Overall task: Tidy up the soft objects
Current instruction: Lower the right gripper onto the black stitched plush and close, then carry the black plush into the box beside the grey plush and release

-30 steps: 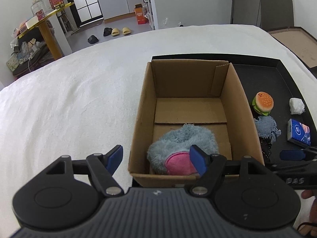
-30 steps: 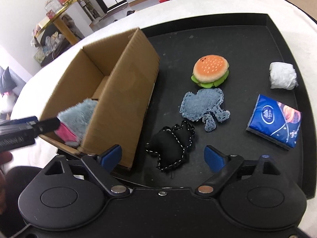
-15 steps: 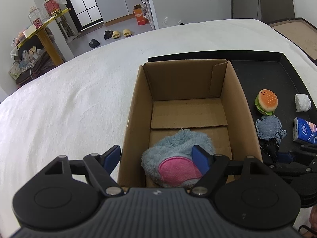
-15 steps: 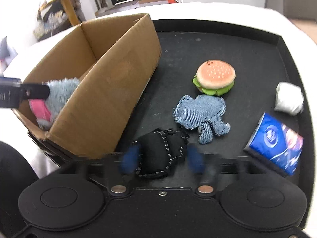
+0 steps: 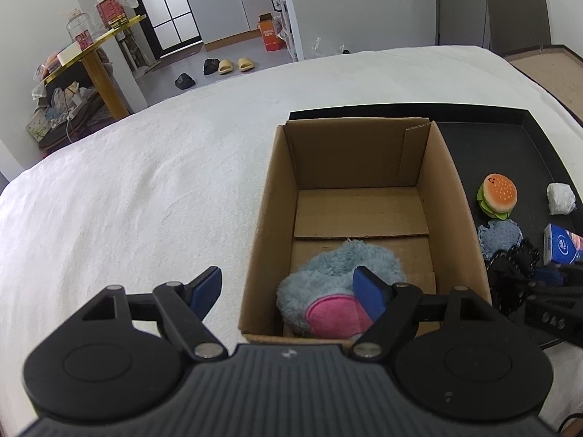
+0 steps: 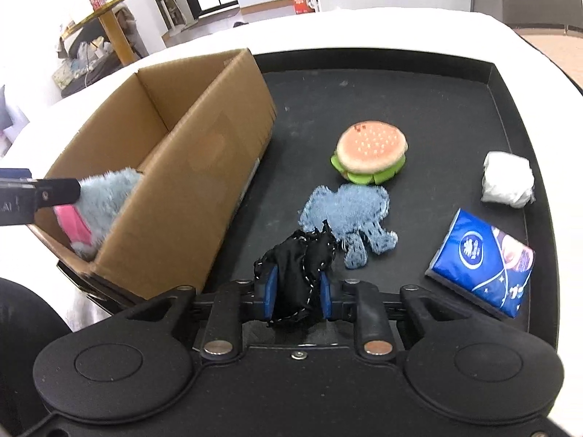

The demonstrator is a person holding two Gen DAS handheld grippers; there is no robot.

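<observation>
A brown cardboard box (image 5: 368,167) (image 6: 204,167) stands on the left part of a black tray (image 6: 503,116). Inside its near end lies a fluffy blue-and-pink plush (image 5: 339,298) (image 6: 98,204). My left gripper (image 5: 288,287) hovers open over the box's near left wall, holding nothing. My right gripper (image 6: 297,293) is closing, its blue pads pressing both sides of a black soft toy with dotted trim (image 6: 300,266) (image 5: 510,276) on the tray. Beyond it lie a denim elephant-shaped toy (image 6: 349,215) and a plush burger (image 6: 370,151).
A blue tissue pack (image 6: 481,262) and a white wrapped bundle (image 6: 506,182) lie on the tray's right side. The tray rests on a white bedcover (image 5: 145,189). A yellow table (image 5: 94,47), slippers and cabinets stand on the floor beyond.
My right gripper's jaws came together from wide apart onto the black soft toy, squeezing it. The left gripper has barely moved.
</observation>
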